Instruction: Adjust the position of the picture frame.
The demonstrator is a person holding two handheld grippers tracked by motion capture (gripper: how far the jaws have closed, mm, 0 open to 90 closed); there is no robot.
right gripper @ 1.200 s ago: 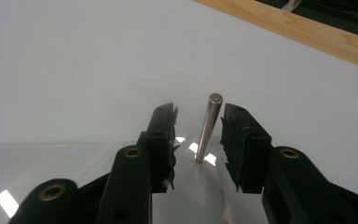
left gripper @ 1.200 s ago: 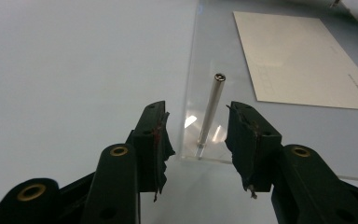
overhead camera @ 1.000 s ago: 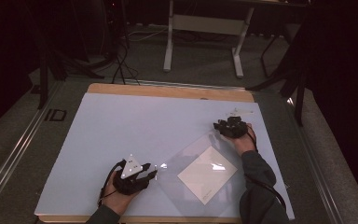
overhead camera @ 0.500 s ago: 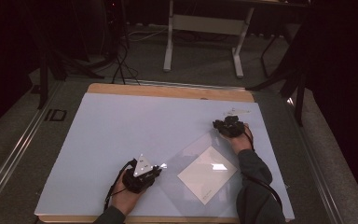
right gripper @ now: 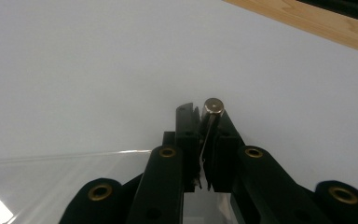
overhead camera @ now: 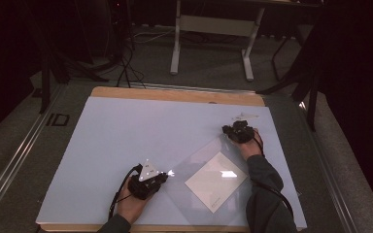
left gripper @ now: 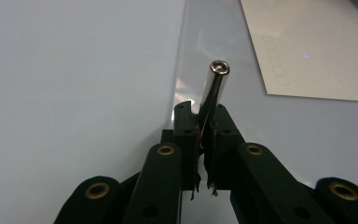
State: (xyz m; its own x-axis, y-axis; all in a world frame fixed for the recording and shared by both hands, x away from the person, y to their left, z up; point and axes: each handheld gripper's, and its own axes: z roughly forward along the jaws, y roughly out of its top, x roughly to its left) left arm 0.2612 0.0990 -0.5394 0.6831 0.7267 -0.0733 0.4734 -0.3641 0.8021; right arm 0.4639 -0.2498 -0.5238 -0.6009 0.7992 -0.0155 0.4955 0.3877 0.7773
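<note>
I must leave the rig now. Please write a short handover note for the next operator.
Left gripper: jaws have just closed, now shut on a corner of the clear plastic sheet, near the table's front.
Right gripper: also just closed, shut on the far corner.
The sheet lies flat on the white table, covering a paper card.
Done: both corners gripped.
Left: probably lifting or moving the sheet; it is not raised yet.

Clear glossy plastic sheet (overhead camera: pixel 209 167), matt paper card (overhead camera: pixel 217 180) under it, smooth matt table mat (overhead camera: pixel 126 131), bare wood edge (overhead camera: pixel 175 94) at top.
</note>
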